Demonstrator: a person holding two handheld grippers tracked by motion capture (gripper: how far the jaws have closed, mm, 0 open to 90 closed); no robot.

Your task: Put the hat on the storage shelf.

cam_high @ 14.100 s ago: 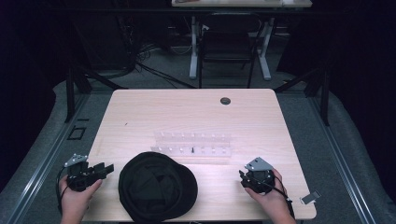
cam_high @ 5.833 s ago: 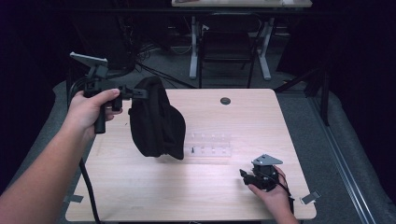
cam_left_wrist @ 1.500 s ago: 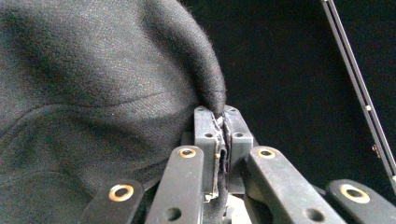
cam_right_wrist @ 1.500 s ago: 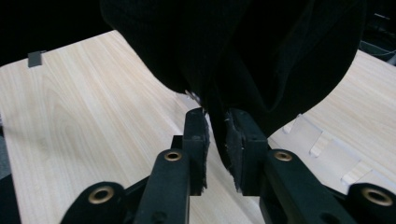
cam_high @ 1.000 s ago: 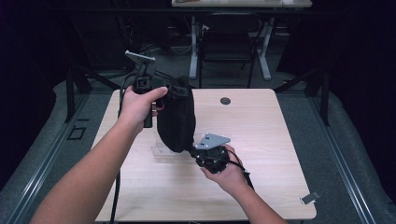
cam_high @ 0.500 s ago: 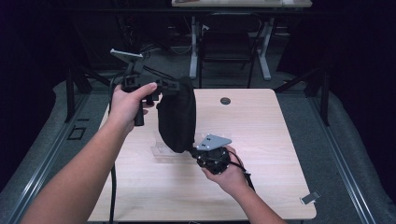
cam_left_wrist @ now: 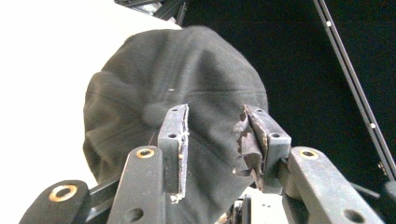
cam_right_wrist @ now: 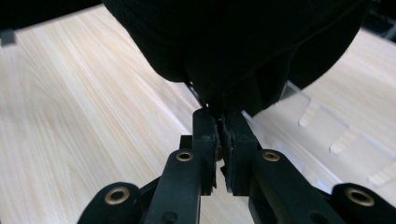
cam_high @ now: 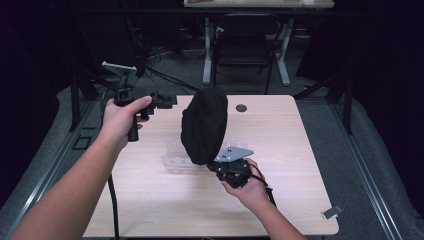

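A black cap point(cam_high: 204, 125) stands upright above the middle of the table, held from below. My right gripper point(cam_high: 216, 165) is shut on the cap's lower edge; in the right gripper view the jaws point(cam_right_wrist: 220, 119) pinch dark fabric of the cap point(cam_right_wrist: 233, 46). My left gripper point(cam_high: 168, 100) hovers to the cap's left, open and apart from it. In the left gripper view its fingertips point(cam_left_wrist: 215, 126) stand wide with nothing between them, the cap's crown point(cam_left_wrist: 187, 74) beyond. A clear plastic rack point(cam_high: 172, 156) lies on the table, partly hidden behind the cap.
The wooden table point(cam_high: 290, 150) has a small black disc point(cam_high: 241, 108) near its far edge. The clear rack point(cam_right_wrist: 345, 135) lies just right of the right gripper. A chair and desk legs point(cam_high: 245, 55) stand beyond the table. A small tag point(cam_high: 332, 211) lies by the near right corner.
The left gripper lifted the cap off the table, the right gripper shut on its lower edge, and now the left gripper has let go and drawn back to the left.
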